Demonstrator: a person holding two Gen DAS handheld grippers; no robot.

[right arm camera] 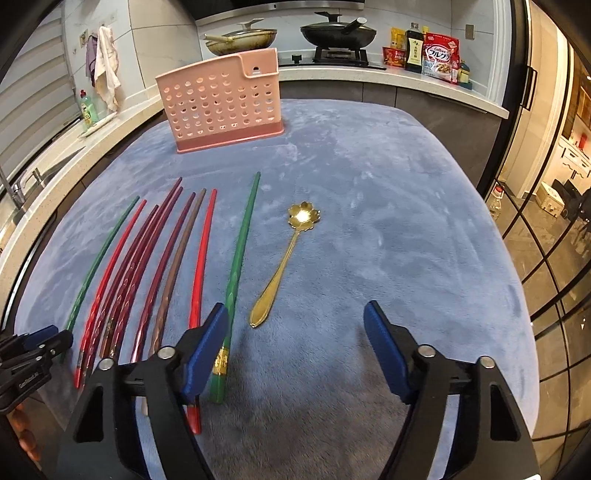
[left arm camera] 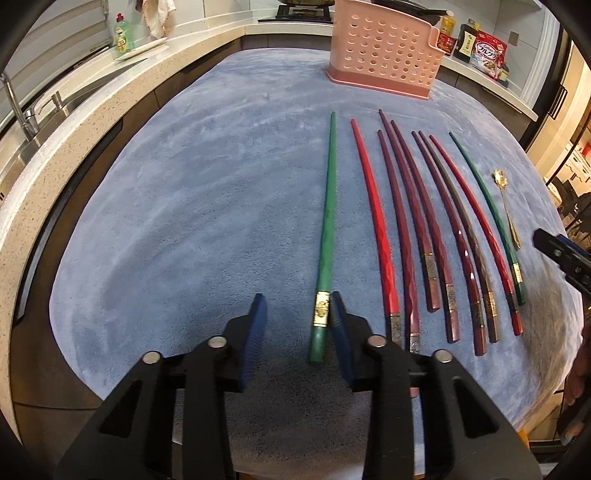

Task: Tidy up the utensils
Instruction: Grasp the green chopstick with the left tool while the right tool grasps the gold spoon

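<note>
Several chopsticks lie side by side on a blue cloth (left arm camera: pixel 203 184): a green chopstick (left arm camera: pixel 326 236) at the left, then red (left arm camera: pixel 375 214), several maroon ones (left arm camera: pixel 421 221), and another green one (left arm camera: pixel 487 206). A gold flower-bowl spoon (right arm camera: pixel 284 258) lies right of them. A pink perforated holder (left arm camera: pixel 384 51) stands at the far side, also in the right wrist view (right arm camera: pixel 221 101). My left gripper (left arm camera: pixel 297 310) is open, its jaws either side of the left green chopstick's thick end. My right gripper (right arm camera: pixel 295 317) is open wide and empty, near the spoon's handle and the right green chopstick (right arm camera: pixel 236 266).
A stone counter (left arm camera: pixel 74 122) with a sink and tap (left arm camera: pixel 18 110) runs along the left. A dish soap bottle (left arm camera: pixel 123 35) stands on it. Pans (right arm camera: pixel 338 31) and food packets (right arm camera: pixel 439 55) sit at the back. A glass partition (right arm camera: pixel 546 258) is at the right.
</note>
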